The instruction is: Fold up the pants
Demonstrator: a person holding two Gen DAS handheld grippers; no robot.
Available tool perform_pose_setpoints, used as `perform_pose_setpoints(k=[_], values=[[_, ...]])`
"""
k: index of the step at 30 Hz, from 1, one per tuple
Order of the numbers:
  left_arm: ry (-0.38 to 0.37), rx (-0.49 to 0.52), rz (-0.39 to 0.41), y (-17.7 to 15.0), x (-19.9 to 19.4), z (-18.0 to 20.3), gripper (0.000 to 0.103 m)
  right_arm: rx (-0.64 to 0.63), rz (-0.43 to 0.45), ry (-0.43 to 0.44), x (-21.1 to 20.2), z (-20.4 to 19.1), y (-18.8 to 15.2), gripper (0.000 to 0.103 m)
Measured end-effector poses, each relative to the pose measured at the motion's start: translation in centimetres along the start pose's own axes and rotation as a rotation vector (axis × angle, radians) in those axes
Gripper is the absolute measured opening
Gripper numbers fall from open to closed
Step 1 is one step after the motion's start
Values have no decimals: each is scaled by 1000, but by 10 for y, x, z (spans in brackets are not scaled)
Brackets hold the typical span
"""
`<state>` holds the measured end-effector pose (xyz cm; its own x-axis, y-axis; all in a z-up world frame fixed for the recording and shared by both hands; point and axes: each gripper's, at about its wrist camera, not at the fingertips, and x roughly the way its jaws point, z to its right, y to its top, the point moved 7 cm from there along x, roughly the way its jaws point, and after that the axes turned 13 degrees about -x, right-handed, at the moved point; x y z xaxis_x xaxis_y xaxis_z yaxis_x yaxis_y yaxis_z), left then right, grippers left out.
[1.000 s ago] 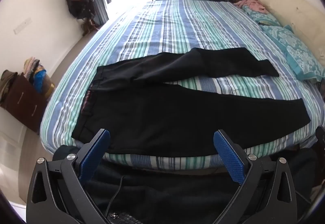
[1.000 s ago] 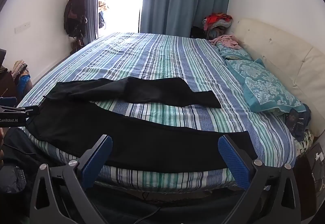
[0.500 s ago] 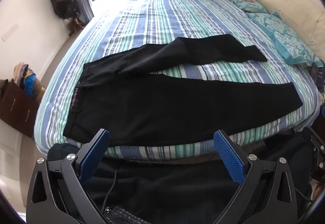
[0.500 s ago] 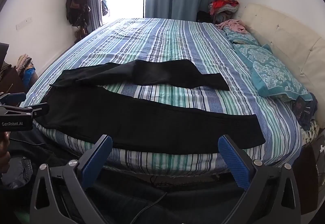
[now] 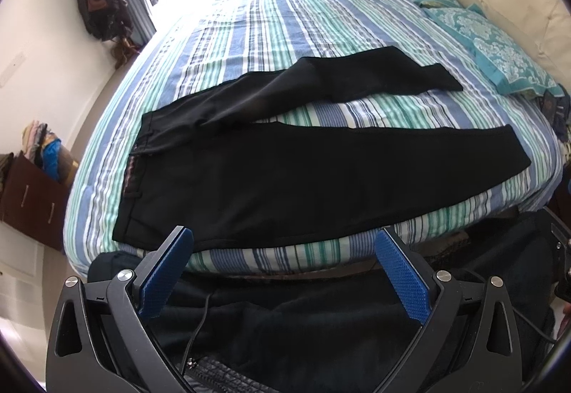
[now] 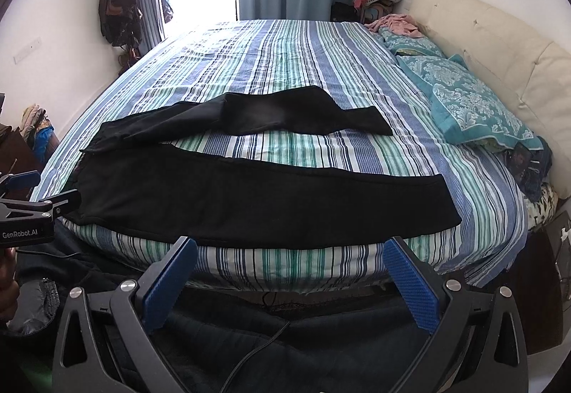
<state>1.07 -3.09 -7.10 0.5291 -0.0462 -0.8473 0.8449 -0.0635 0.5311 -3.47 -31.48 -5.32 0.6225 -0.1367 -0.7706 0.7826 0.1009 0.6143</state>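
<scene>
Black pants lie spread along the bed's near edge, waistband at the left, legs splayed w/ the far leg angled off. Nothing folded yet (start of task, judging by the layout). Left gripper and right gripper both gape wide, empty, off the near edge. Next: grab far leg, lay it over near one.

— What do the tools look like?
— Each gripper is a matte black frame with triangular cut-outs, silver screw heads and two blue, fine-ribbed pads. The left gripper carries white "GenRobot.AI" lettering.
— And the person?
— Dark clothing below the right gripper — a thin black cable trails across it.
</scene>
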Motion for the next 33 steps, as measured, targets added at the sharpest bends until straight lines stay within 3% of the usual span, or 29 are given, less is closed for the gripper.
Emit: perform_pose_setpoints(k=[11, 33], values=[[6, 23, -56, -11, 5, 1, 102, -4, -7, 14, 0, -6, 0, 103], [7, 44, -79, -16, 7, 0, 102, -38, -10, 22, 1, -17, 5, 103]])
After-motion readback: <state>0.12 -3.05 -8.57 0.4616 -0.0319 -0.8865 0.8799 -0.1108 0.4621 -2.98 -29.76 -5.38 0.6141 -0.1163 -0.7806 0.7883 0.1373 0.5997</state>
